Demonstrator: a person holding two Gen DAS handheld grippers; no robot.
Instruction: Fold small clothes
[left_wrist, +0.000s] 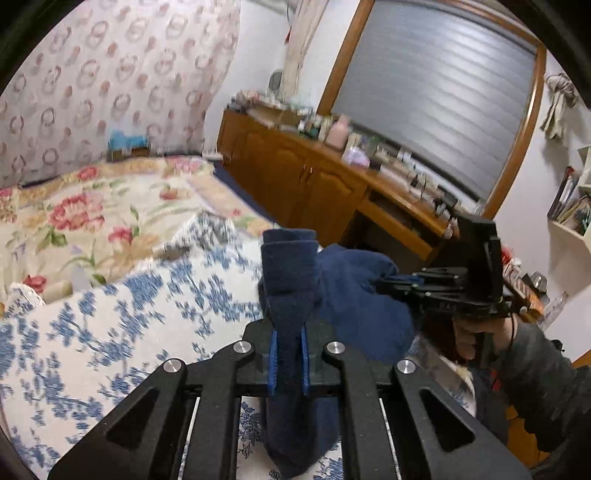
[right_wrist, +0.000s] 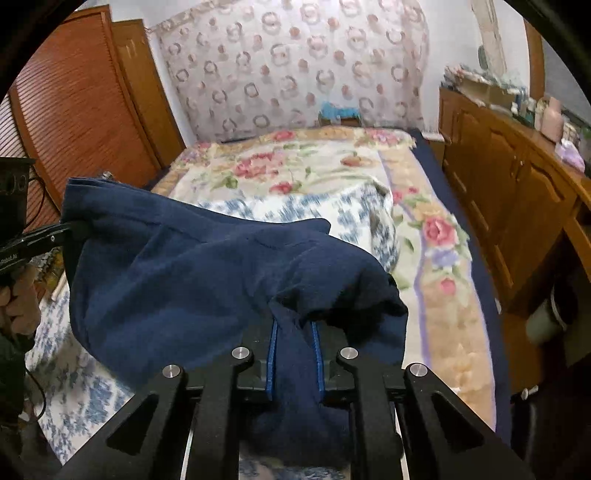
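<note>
A small navy blue garment (right_wrist: 192, 266) hangs in the air above the bed, stretched between both grippers. In the left wrist view my left gripper (left_wrist: 289, 356) is shut on one bunched edge of the garment (left_wrist: 291, 273), which sticks up past the blue pads. The right gripper (left_wrist: 384, 286) shows there from the side at the right, clamped on the cloth's other end, a hand below it. In the right wrist view my right gripper (right_wrist: 294, 356) is shut on a fold of the cloth, and the left gripper (right_wrist: 68, 230) bites the far corner at the left.
The bed (right_wrist: 332, 177) below carries a flowered blanket and a blue-patterned white cover (left_wrist: 110, 332). A wooden sideboard (left_wrist: 314, 177) crowded with bottles runs along the right of the bed. A slatted wooden door (right_wrist: 74, 110) stands at the left.
</note>
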